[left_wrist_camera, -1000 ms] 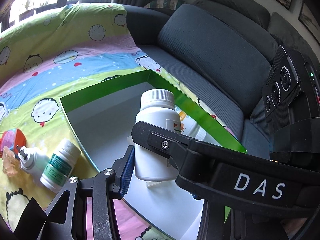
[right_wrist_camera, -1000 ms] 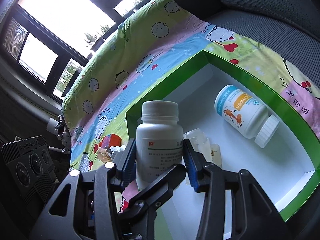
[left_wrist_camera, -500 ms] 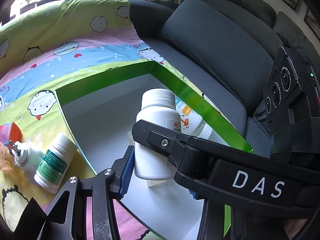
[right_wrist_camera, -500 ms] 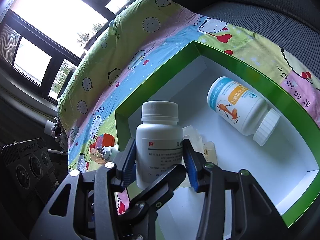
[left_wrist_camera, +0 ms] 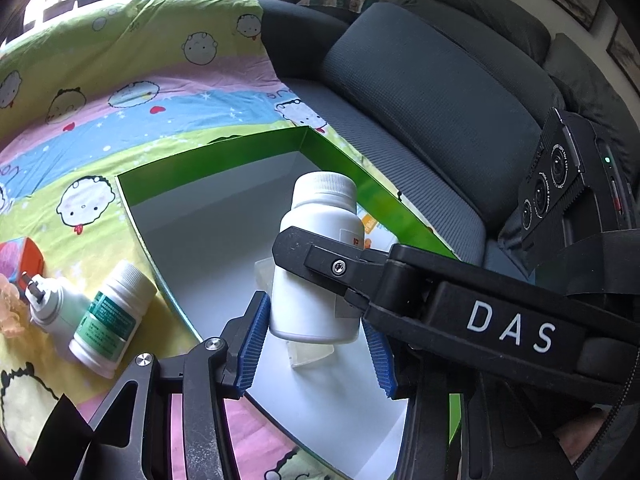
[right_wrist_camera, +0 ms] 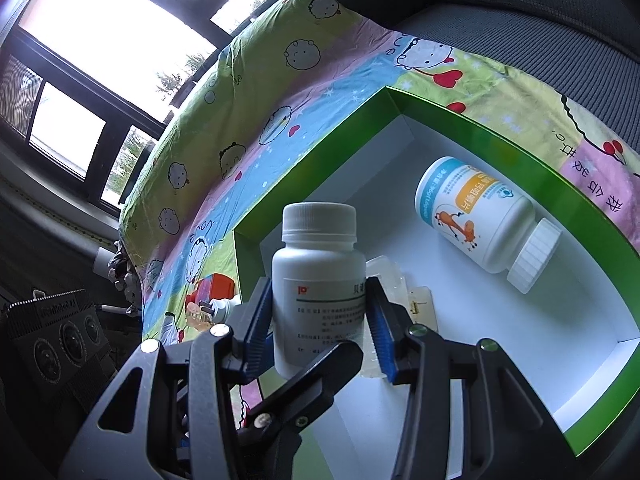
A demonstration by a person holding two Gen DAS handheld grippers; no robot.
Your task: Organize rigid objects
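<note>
The right claw is clenched on an upright white pill bottle, its blue pads pressing the bottle's sides, and holds it above the near part of a green-walled box with a white floor. The left claw is spread, its pads standing either side of the same bottle without clearly touching it. The step in hand looks like setting the bottle into the box; it would go best lowered straight down onto bare floor, clear of the small clear plastic case beneath it and the orange-labelled bottle lying on its side further in, and released only once its base sits flat. The left wrist view alone shows the green-labelled bottle and small spray bottle lying outside on the cartoon-print sheet; the right wrist view alone shows the orange-labelled bottle whole
</note>
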